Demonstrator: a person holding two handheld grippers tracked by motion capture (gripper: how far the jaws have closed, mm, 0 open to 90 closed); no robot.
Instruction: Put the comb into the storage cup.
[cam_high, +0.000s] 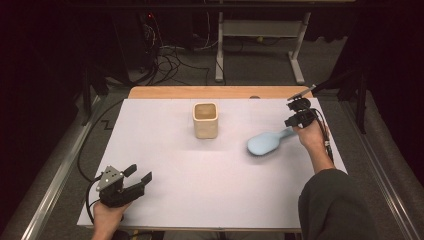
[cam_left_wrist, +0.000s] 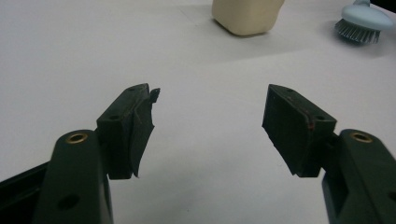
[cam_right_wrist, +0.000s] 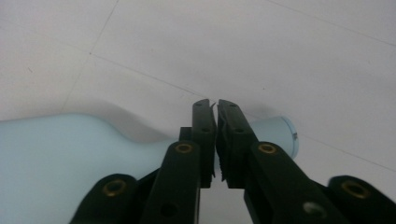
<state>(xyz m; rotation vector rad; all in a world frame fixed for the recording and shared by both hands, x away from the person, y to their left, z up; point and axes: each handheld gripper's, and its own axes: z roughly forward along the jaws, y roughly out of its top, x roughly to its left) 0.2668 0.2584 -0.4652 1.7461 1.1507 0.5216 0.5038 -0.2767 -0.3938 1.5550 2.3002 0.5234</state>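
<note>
My right gripper (cam_high: 295, 120) has its jaws pinched nearly together over the handle of the light blue dish brush (cam_high: 265, 143), near the white worktop's (cam_high: 165, 165) right edge. Left gripper (cam_high: 137, 180) sits spread wide at the near-left corner. Beige cup (cam_high: 205, 120) mid-back, bare sheet between them, dark room around.

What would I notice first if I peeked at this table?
The pale blue brush lying bristles down on the right side of the white table, with the right tool shut over its thin handle. Next, the cream square cup standing upright near the middle at the back. At the near left corner, the left tool rests with its jaws open and nothing between them.
</note>
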